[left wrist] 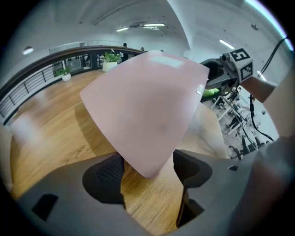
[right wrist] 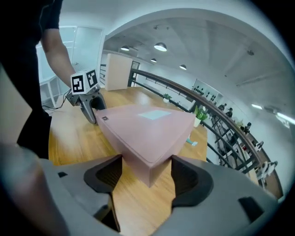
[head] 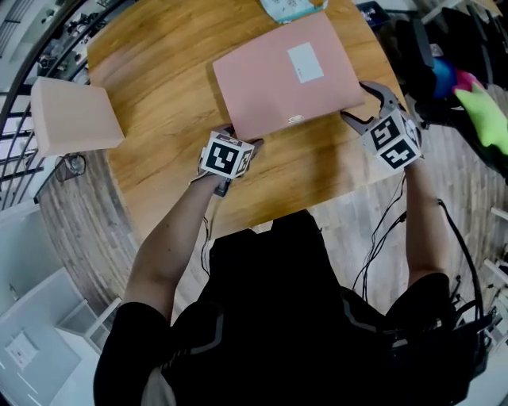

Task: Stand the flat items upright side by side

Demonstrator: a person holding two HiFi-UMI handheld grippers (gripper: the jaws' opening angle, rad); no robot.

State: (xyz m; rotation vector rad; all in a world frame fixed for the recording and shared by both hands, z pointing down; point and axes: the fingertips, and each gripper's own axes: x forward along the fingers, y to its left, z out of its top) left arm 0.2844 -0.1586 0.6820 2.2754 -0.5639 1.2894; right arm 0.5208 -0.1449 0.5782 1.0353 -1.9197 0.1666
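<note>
- Nearest the head camera are the person's dark-clad torso and two bare forearms, which reach forward over the near edge of the round wooden table.
- Left claw: clamped on the near-left corner of the pink box. In the left gripper view the corner tip hangs between the pads, with wood showing beneath it.
- Right claw: jaws set wide and clamped on the near-right corner of the same box, one pad against each side wall.
- Pink box: flat, with a white label on top. It lies toward the far right of the table, and its near edge appears tipped up off the wood.
- Beige box: at the left edge of the table, apparently already upright and well apart from the pink box.
- Teal item: at the far edge, just beyond the pink box.
- Hazards, as judged:
  - Both grips hold only corners, so the box may pivot or slip from the pads as it tilts.
  - Uneven lifting by the two hands would twist the box.
  - The far edge may skid into the teal item.
  - Once the box is upright, letting go of it too soon could let it topple.
</note>
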